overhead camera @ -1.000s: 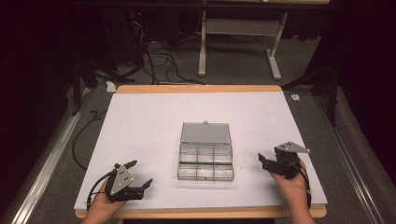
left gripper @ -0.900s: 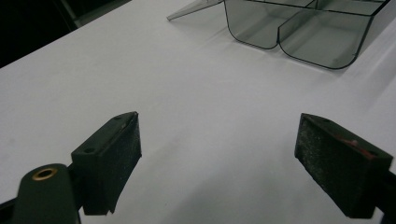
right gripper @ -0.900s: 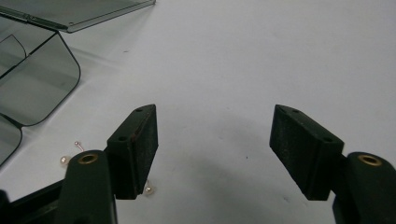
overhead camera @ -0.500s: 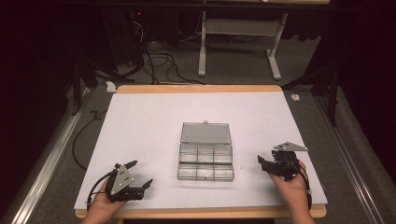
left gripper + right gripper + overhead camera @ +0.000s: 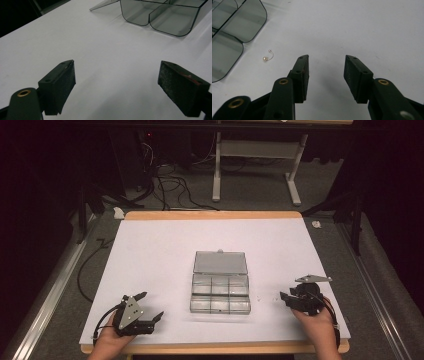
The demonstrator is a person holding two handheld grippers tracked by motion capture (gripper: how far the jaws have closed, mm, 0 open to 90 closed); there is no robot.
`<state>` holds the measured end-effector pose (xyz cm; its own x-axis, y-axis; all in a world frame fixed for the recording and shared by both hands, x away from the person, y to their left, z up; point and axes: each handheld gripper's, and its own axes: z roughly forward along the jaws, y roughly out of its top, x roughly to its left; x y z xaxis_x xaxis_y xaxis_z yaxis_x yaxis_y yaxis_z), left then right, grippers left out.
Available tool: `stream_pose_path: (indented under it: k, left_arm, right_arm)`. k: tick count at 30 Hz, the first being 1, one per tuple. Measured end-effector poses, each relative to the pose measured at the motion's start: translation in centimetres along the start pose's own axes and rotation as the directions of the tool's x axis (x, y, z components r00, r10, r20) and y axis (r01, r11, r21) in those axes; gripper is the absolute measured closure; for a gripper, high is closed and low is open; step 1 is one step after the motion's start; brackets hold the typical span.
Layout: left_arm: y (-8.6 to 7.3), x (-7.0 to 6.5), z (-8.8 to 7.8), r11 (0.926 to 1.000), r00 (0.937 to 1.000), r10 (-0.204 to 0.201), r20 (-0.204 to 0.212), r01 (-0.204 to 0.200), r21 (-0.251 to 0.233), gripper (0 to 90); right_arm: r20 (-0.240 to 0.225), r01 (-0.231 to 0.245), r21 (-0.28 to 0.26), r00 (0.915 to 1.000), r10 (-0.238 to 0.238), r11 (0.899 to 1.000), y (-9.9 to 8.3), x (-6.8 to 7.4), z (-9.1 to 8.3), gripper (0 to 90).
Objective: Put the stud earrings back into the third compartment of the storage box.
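Risk chiefly from the size of the pearl earring (image 5: pixel 267 56): tiny, on a thin curved wire, lying flat on the white table (image 5: pixel 150 250), just off the clear compartment box (image 5: pixel 220 310) at about its four o'clock. Seen along the right gripper (image 5: pixel 327 62), at roughly ten o'clock from the tips, apart from both pads and outside the gap. Jaws of that gripper half spread, just now closing, with nothing between them.

Closing further on this line: probably a pinch of bare air, or a nudge from the near pad, pushing the earring on toward the box wall at ten o'clock. Coming down too flat: wire pressed against the table, bent, or flicked away and hard to find on the white. Pinching the pearl alone: likely to squirt out from between the pads.

Left gripper (image 5: pixel 116 75) at seven o'clock of the box, low over the table, jaws spread wide and empty. Too far off to steady the box against a knock from the right.
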<state>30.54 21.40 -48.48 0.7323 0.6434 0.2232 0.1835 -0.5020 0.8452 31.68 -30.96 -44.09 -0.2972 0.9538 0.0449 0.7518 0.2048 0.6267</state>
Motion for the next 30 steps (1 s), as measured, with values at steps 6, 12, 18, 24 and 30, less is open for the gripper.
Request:
stream_pose_path:
  k: [6,12,18,24,30]
  left_arm:
    - [0.0,0.0,0.0,1.0000,1.0000,0.005,0.004,-0.005,0.005,15.2]
    - [0.0,0.1,0.0,1.0000,0.9999,-0.002,0.010,0.002,0.001,15.2]
    - [0.0,0.1,-0.1,1.0000,0.9999,-0.001,0.013,0.002,-0.008,15.2]
    - [-0.1,0.1,-0.1,0.9999,1.0000,-0.004,0.008,0.004,-0.013,15.2]
    - [-0.1,0.0,-0.1,0.9999,1.0000,0.002,-0.001,-0.002,-0.014,15.2]
  right_arm:
    - [-0.012,-0.017,0.025,0.9998,0.017,1.000,-0.3,0.0,-0.3,60.2]
    - [-0.027,-0.001,0.094,0.9996,0.003,0.996,0.0,0.4,0.1,60.8]
    - [0.005,0.014,0.132,0.9999,-0.014,0.991,0.7,1.0,0.0,57.9]
    - [0.002,0.036,0.188,0.9993,-0.037,0.981,1.2,1.2,-0.3,57.9]
    - [-0.025,0.038,0.243,0.9992,-0.033,0.969,1.8,1.0,-0.4,56.3]
